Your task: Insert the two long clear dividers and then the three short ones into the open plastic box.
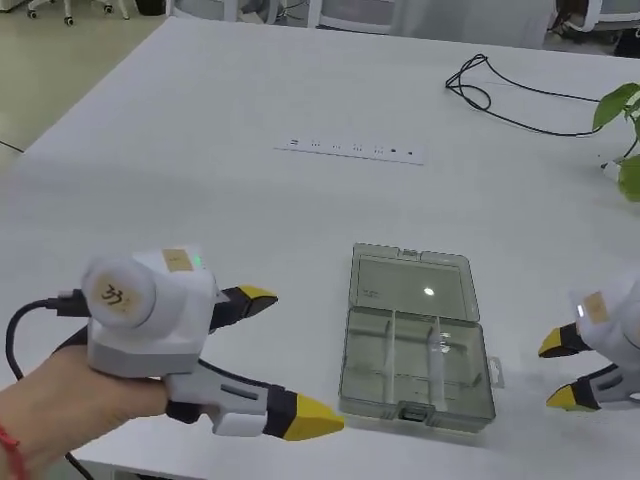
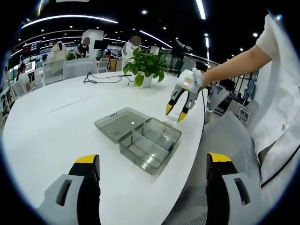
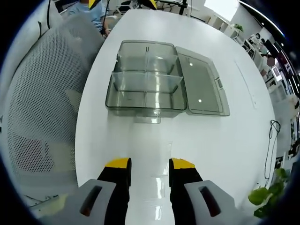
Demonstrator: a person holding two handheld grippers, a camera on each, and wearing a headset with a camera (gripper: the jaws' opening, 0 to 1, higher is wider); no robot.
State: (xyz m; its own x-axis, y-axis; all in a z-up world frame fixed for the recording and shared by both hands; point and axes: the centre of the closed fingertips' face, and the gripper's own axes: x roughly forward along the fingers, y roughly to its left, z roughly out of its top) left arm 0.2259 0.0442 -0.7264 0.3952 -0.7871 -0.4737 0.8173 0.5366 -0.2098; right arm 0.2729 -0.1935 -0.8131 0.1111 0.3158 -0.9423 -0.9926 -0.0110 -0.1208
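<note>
I have the left gripper [image 1: 285,358] at the near left of the white table [image 1: 200,130], its jaws spread wide and empty. My right gripper [image 1: 565,372] hovers just right of the open plastic box [image 1: 346,365], jaws a little apart, gripping nothing. The box sits between them near the table's front edge, its lid [image 1: 412,285] lying flat behind it and clear dividers [image 3: 147,80] standing inside.

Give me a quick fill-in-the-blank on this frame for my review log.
The lid of the plastic box lies ___. The left tongs and right tongs each hold ___. In the head view, the box sits ___ the two tongs.
Missing words: open; nothing; between.
</note>
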